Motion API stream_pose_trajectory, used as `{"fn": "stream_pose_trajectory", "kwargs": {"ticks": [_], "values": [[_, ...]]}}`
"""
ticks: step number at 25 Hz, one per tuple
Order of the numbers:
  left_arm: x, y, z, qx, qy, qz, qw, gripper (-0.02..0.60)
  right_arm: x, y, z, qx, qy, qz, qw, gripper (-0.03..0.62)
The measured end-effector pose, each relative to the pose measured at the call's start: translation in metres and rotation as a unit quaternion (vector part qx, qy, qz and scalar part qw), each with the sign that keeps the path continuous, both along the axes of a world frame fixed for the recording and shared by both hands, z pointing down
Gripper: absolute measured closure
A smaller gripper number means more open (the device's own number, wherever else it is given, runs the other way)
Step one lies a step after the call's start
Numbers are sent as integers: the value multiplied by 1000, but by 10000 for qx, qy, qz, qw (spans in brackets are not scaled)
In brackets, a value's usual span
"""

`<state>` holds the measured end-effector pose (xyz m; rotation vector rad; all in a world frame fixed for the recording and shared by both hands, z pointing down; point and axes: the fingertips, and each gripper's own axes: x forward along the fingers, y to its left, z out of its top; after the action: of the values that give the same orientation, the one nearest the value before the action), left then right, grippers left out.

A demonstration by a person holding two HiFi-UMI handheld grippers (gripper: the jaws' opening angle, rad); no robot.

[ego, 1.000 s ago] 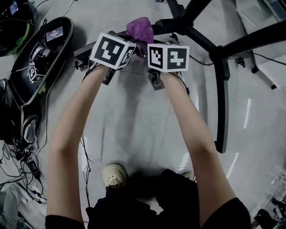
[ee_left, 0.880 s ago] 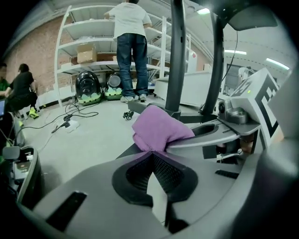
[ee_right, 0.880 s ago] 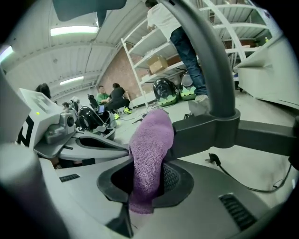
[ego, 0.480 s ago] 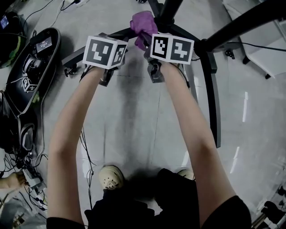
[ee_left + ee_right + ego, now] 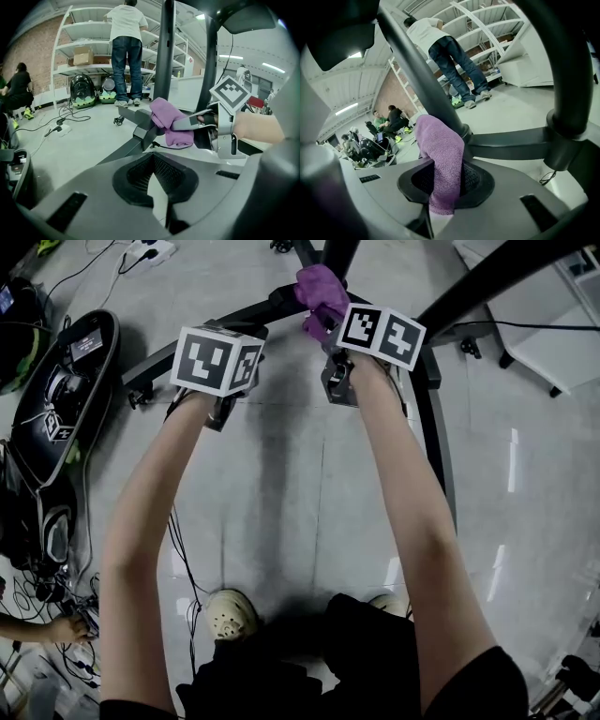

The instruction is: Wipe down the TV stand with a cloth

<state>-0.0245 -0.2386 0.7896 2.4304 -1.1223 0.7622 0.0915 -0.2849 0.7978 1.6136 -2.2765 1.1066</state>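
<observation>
A purple cloth is pinched in my right gripper, which is shut on it. The cloth rests against the black TV stand base, where the legs meet the column. In the right gripper view the cloth hangs from the jaws in front of the stand's hub and one leg. My left gripper hovers just left of it, shut and holding nothing. From the left gripper view I see the cloth lying on a leg beside the column.
An open black equipment case lies on the floor at left, with cables trailing nearby. Another long leg of the stand runs down the right. White furniture stands far right. A person stands at shelving behind.
Both grippers have moved forward along the stand base. The right one carried the cloth up toward the hub, and the left followed beside it.
</observation>
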Motion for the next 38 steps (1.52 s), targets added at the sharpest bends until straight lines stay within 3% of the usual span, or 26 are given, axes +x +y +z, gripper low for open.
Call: {"fn": "stream_pose_trajectory", "kwargs": {"ticks": [3,7,13,19,31,38], "values": [[8,2,0,5,-18,55,10000,577,20,-2,-1,40,-50,262,9996,505],[17,5,1,-8,-33,121,9999,577,52,-6,1,-17,-687,978,9928,505],[28,10,5,-56,-43,259,9996,577,38,-10,2,-29,-924,644,9936,505],[37,16,7,-61,-72,384,9992,577,47,-4,17,-252,-1125,963,9887,505],[59,35,14,-152,-4,704,9974,577,101,27,12,-33,-841,1611,9833,505],[73,47,9,-130,44,852,9963,577,109,48,6,-1,-809,1734,9815,505]]}}
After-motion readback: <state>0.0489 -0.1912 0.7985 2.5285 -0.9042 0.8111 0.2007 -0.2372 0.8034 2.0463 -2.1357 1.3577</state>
